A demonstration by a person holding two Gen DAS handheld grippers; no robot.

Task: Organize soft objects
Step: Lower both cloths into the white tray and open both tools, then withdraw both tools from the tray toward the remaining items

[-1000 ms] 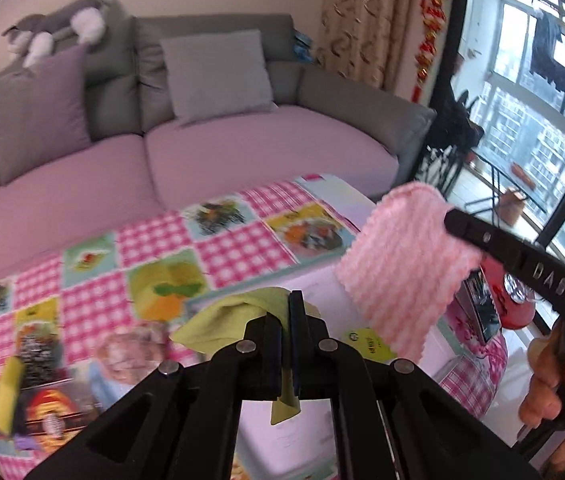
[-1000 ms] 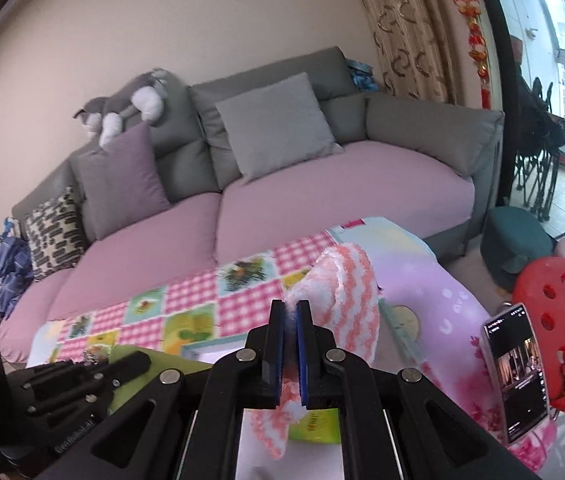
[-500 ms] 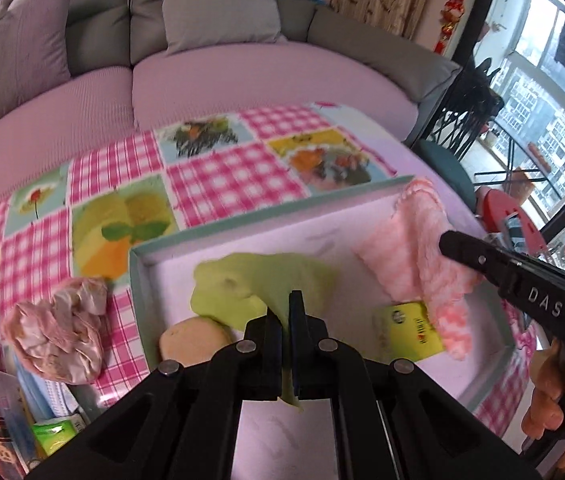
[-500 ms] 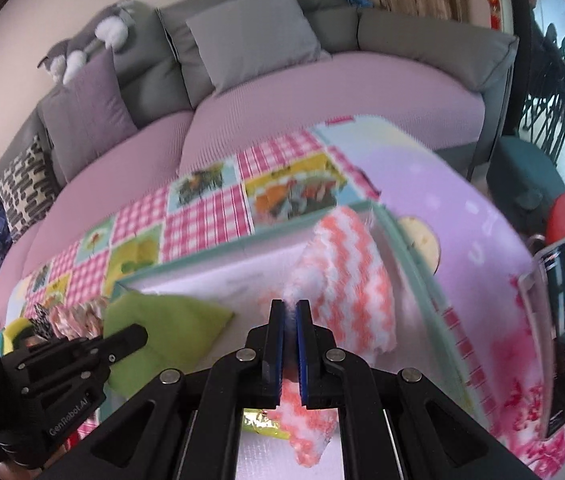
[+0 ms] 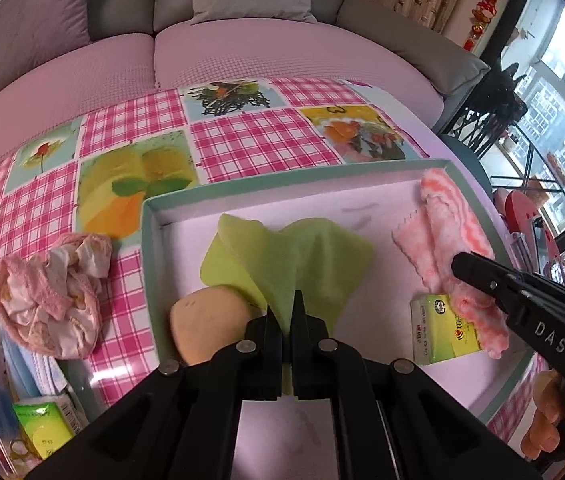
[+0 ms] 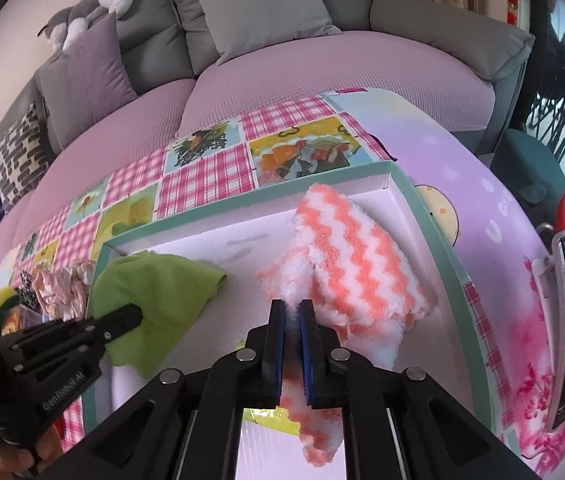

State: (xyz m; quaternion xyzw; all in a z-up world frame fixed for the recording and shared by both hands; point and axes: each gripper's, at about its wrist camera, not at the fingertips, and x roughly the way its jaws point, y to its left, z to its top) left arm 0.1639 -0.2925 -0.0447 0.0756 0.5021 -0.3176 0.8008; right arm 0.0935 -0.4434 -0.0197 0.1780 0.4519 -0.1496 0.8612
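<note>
Peach-coloured round thing (image 5: 206,322) in box, half hidden behind left gripper (image 5: 285,307); could not tell what it was. Left gripper tilted down, clenched on green cloth (image 5: 286,258), which lay on floor of shallow teal box (image 5: 147,240). Yellow-green tissue pack (image 5: 444,330) had tiny print, too small to read. Right gripper (image 6: 291,314) tilted down, jaws opening, pink-and-white fuzzy cloth (image 6: 354,272) between them, lying in box's right end. "DAS" on right gripper; fingers (image 5: 550,424) cut off at edge.
</note>
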